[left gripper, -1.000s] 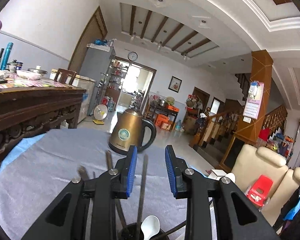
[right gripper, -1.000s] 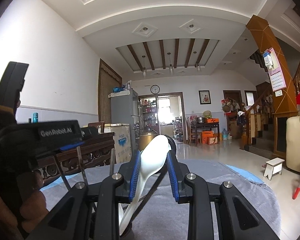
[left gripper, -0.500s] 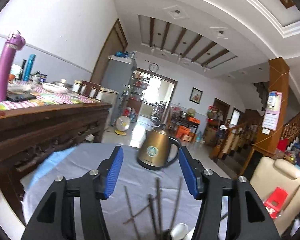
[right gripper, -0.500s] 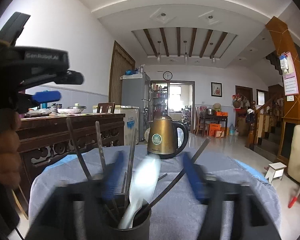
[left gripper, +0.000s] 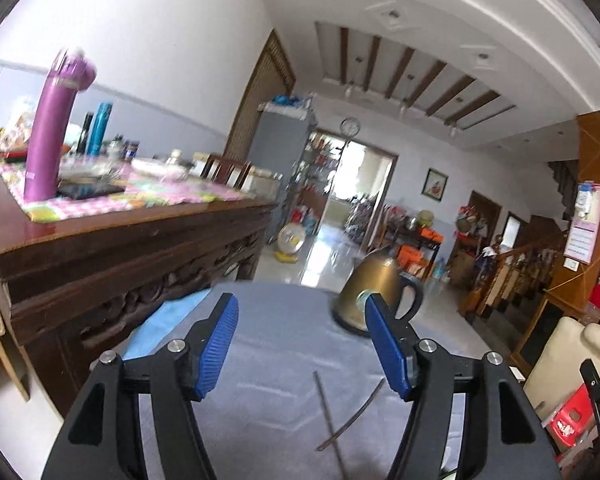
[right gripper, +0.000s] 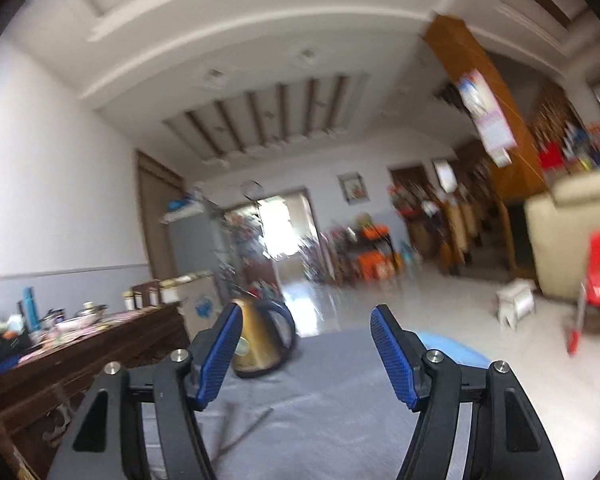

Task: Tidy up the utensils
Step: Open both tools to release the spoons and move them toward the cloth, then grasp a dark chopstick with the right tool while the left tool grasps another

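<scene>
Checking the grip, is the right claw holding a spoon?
No, the right claw is open with only the grey cloth showing between its pads.

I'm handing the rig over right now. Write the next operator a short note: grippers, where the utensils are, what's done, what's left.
Left gripper: open, holding nothing, above the grey cloth.
Right gripper: open, also holding nothing; its view is blurred.
Utensils: only thin utensil handles poke up at the bottom of the left view; what holds them is out of frame.
Gold kettle stands at the far edge of the cloth.
Done: neither gripper carries anything.
Left: cannot tell; look down and check for loose utensils.
</scene>
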`<state>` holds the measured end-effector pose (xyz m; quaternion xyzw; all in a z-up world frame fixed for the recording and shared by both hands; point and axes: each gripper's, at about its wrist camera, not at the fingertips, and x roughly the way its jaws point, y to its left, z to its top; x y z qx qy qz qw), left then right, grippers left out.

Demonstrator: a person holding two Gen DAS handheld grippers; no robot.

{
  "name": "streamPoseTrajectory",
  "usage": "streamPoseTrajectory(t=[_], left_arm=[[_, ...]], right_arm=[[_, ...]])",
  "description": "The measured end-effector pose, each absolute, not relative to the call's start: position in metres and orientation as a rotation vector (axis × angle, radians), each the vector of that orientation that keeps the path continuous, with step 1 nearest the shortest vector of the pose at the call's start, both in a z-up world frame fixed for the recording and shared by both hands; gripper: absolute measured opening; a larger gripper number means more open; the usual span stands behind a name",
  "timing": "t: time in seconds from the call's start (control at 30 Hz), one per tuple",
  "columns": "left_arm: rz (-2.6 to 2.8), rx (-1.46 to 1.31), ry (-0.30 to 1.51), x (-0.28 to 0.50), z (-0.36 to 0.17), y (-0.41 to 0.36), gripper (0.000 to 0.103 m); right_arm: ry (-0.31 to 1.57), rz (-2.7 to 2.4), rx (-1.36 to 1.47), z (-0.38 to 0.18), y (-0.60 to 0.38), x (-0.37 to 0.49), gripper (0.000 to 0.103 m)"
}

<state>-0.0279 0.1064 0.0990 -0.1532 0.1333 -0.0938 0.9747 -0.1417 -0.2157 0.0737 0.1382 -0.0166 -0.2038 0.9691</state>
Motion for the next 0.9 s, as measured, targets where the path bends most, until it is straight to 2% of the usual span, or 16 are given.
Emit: streamPoseTrajectory(t=[0.13, 0.37, 0.53, 0.57, 0.67, 0.83, 0.9], left_arm=[[-0.158, -0.297, 0.359, -0.012, 0.082, 0.112, 0.067], [-0.146, -0.186, 0.583, 0.027, 0.043, 0.096, 0.068], [-0.197, -0.148, 0.747, 0.066, 0.015, 0.084, 0.068], [-0.203, -0.150, 0.780, 0.076, 0.009, 0.083, 0.068], [-0.207, -0.131, 0.858, 0.104, -0.003, 0.073, 0.068], [-0.179, -0.097, 0.971, 0.143, -0.022, 0.059, 0.068], [-0.181, -0.084, 0.993, 0.152, -0.027, 0.056, 0.068]], right_arm=[[0.083, -0.461, 0.419, 0.063, -0.257, -0.130, 0.070], [0.439, -0.418, 0.555, 0.014, -0.309, -0.082, 0.069], [0.688, -0.277, 0.608, -0.033, -0.328, -0.020, 0.060], [0.732, -0.262, 0.609, -0.041, -0.334, -0.004, 0.055], [0.821, -0.206, 0.609, -0.056, -0.335, 0.037, 0.050], [0.912, -0.113, 0.536, -0.056, -0.319, 0.103, 0.049], [0.943, -0.069, 0.528, -0.054, -0.306, 0.132, 0.046]])
